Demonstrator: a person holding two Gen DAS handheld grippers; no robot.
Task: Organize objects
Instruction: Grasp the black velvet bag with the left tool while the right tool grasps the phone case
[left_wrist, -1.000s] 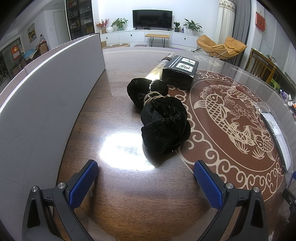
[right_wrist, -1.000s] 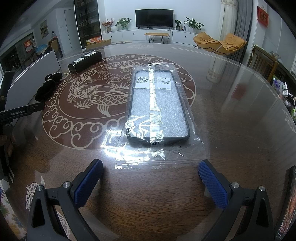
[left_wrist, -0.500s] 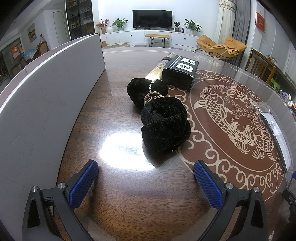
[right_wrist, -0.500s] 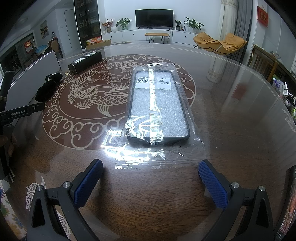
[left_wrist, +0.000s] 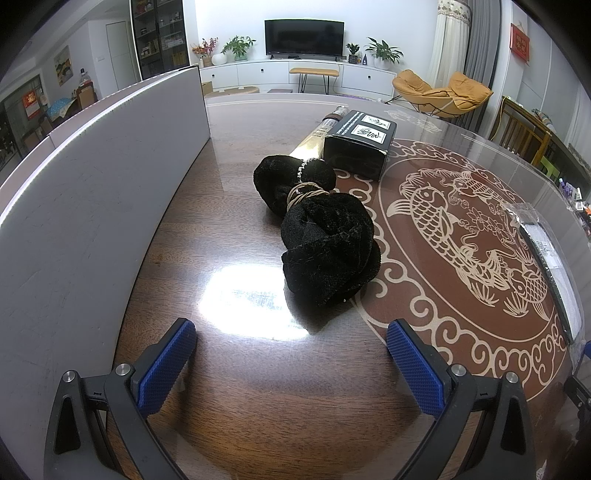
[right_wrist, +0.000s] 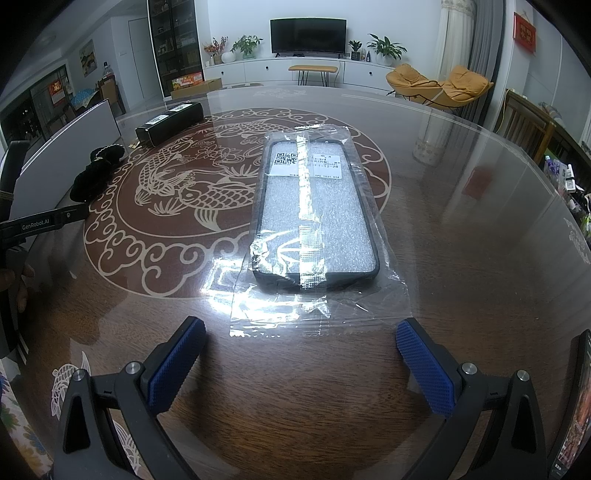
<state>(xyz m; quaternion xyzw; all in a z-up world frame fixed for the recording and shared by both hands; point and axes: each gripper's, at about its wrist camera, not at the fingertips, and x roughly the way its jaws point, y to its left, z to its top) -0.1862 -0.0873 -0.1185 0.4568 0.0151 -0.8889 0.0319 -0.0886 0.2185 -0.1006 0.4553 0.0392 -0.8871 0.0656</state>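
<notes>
On the left, by the white panel (left_wrist: 92, 177), the left gripper (left_wrist: 291, 354) gapes before the black velvet pouch (left_wrist: 328, 240); rightward, the right gripper (right_wrist: 301, 354), equally wide, faces the bagged phone case (right_wrist: 317, 218), whose slick plastic could slip.

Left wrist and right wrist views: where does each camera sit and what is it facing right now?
Left wrist: on the left gripper, open, facing the black velvet pouch beside the white panel.
Right wrist: on the right gripper, open, facing the bagged phone case; a hand shows at left.
Shared: pouch, black box, phone case, fish-pattern table.
</notes>
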